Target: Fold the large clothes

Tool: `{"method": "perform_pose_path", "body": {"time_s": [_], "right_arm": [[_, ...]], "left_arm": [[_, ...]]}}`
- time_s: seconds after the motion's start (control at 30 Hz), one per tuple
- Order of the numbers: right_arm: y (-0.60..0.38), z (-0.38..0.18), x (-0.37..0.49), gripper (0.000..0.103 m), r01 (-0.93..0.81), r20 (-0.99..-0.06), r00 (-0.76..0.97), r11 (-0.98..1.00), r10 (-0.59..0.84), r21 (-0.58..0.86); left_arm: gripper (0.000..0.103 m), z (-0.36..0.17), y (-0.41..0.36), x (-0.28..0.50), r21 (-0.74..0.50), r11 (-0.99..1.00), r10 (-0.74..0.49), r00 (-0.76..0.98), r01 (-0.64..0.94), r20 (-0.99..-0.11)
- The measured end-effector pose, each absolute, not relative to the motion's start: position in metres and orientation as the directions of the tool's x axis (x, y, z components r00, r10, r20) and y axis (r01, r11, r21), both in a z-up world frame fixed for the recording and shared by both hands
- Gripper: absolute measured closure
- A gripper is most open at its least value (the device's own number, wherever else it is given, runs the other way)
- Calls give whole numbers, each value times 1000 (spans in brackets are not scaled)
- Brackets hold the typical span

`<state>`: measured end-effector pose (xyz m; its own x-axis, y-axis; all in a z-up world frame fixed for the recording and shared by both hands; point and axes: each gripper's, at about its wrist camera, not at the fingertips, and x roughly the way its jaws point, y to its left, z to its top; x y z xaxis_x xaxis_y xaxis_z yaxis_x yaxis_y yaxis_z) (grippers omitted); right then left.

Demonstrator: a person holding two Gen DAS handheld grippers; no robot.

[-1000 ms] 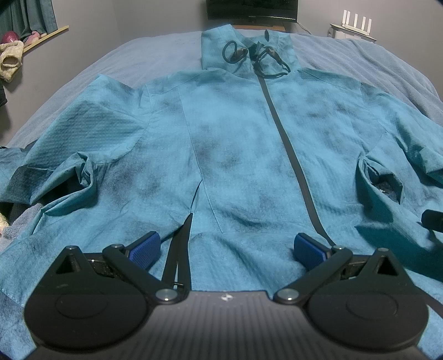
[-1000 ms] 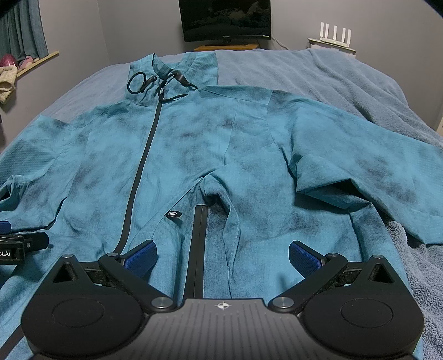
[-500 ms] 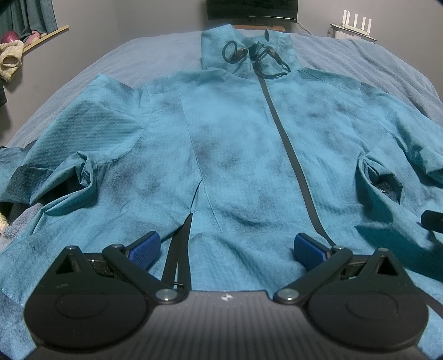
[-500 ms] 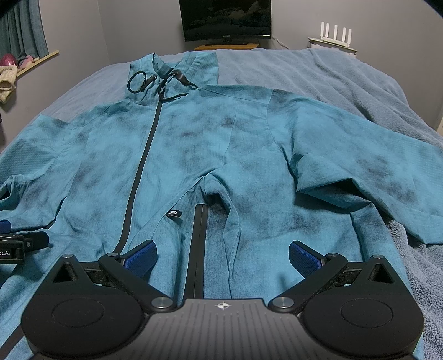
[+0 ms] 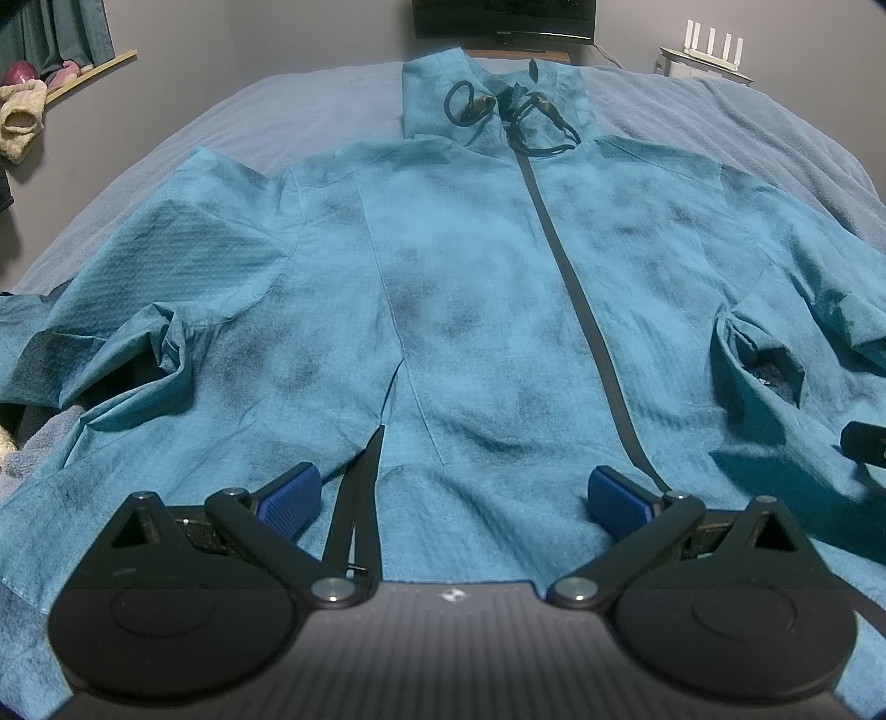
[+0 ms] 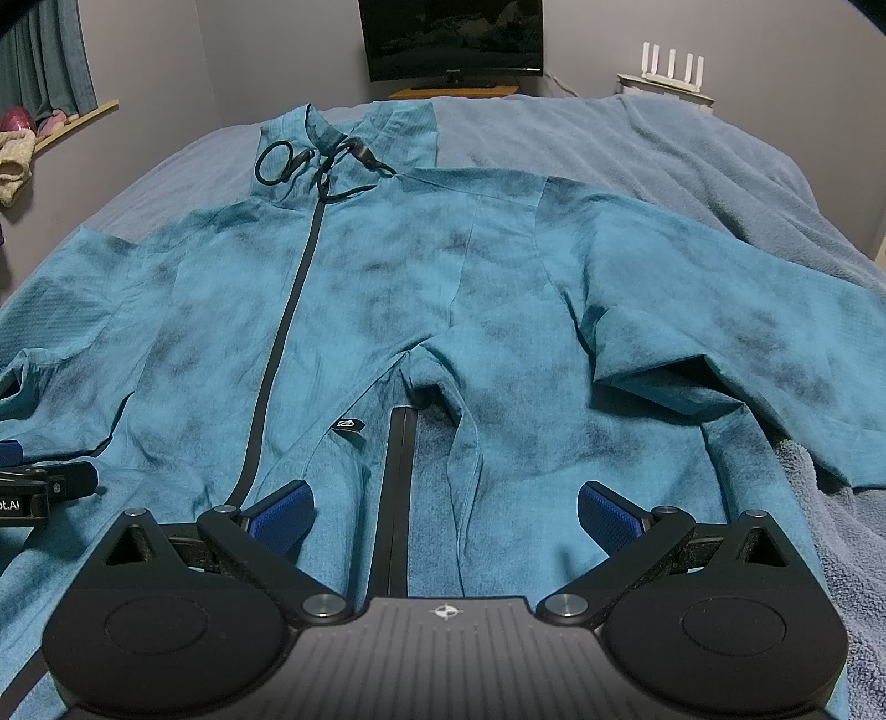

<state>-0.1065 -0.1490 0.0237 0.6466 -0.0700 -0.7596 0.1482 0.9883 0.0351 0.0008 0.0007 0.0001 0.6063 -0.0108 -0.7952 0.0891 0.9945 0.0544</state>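
Zero folds done so far, as far as I can tell. The jacket (image 5: 476,310) is laid out flat, front up, on the bed (image 6: 637,138), zipper (image 5: 581,310) closed and running from the hem up to the collar at 12 o'clock. Both sleeves are spread out to 9 and 3, each a bit bunched near the armpit, so everything is left: sleeves in, sides in, then hem up to collar.

Left gripper (image 5: 454,498) hovers over the hem with its jaws wide apart and nothing between them, just fabric underneath. Same for the right gripper (image 6: 443,512), wide open and empty, sitting over the hem on the other side of the zipper. Each one peeks into the other's view at the edge.

Stuff around: a TV (image 6: 451,39) on the far wall at 12, a router (image 6: 667,75) with white antennas at about 1, a shelf (image 6: 72,124) with curtain and a few soft things at 10. None of it is near the jacket.

In the way? Not much. The drawcords (image 5: 509,116) are looped loose on the collar and could flop out of a fold, and a grey towel (image 6: 841,526) pokes out under the right sleeve at 3 to 4, which might get pinched along with the cloth.
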Motion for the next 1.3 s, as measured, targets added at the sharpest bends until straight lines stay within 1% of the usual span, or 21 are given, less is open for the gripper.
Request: {"method": "perform_pose_path", "body": {"time_s": [0.23,0.37,0.47,0.5,0.53,0.6,0.7,0.77,0.83,0.9,1.03,1.07,1.17,1.2,1.23,1.27,1.3], "right_arm": [[-147,31,-105,0,159,-750,658,986,-70,47],[-167,52,-116,0,247,-680,724,964,-114,101],[-194,73,-130,0,350,-603,773,925,-196,147],[-203,79,-134,0,384,-578,784,908,-225,169],[-215,86,-141,0,416,-551,796,887,-249,199],[-240,97,-152,0,462,-518,808,848,-282,260],[-287,113,-169,0,505,-521,800,803,-297,317],[-316,114,-182,0,567,-530,772,757,-351,325],[-343,110,-195,0,631,-527,742,697,-414,341],[-369,106,-212,0,677,-516,719,638,-466,368],[-416,89,-236,0,745,-559,664,508,-497,432],[-427,83,-243,0,754,-566,656,473,-500,456],[-448,62,-257,0,776,-577,630,393,-519,494],[-455,53,-263,3,782,-586,621,360,-521,509],[-460,45,-264,9,784,-596,616,328,-514,527],[-466,31,-256,12,781,-609,617,291,-499,553],[-471,19,-258,19,771,-619,623,245,-478,587]], "left_arm": [[0,0,1,1,54,995,-11,605,89,-796],[0,1,1,1,46,995,-15,606,85,-795],[0,4,4,1,17,997,-35,610,79,-792],[0,12,8,5,-5,998,-46,621,68,-783],[0,12,6,9,-5,998,-41,631,59,-775],[0,30,12,16,-15,998,-47,670,54,-741],[0,61,14,31,1,998,-48,730,66,-682],[0,77,14,44,33,996,-40,756,81,-653],[0,83,13,57,52,995,-33,763,87,-646],[0,75,15,66,33,995,-47,749,91,-661],[0,38,30,78,-78,994,-109,692,77,-713],[0,26,34,79,-88,993,-115,679,75,-725],[0,6,37,81,-67,995,-95,634,67,-767],[0,5,40,81,-79,995,-103,630,66,-770],[0,4,42,82,-97,993,-118,633,67,-765],[0,5,44,82,-116,991,-132,637,67,-759],[0,5,45,82,-130,989,-141,641,65,-754]]}}
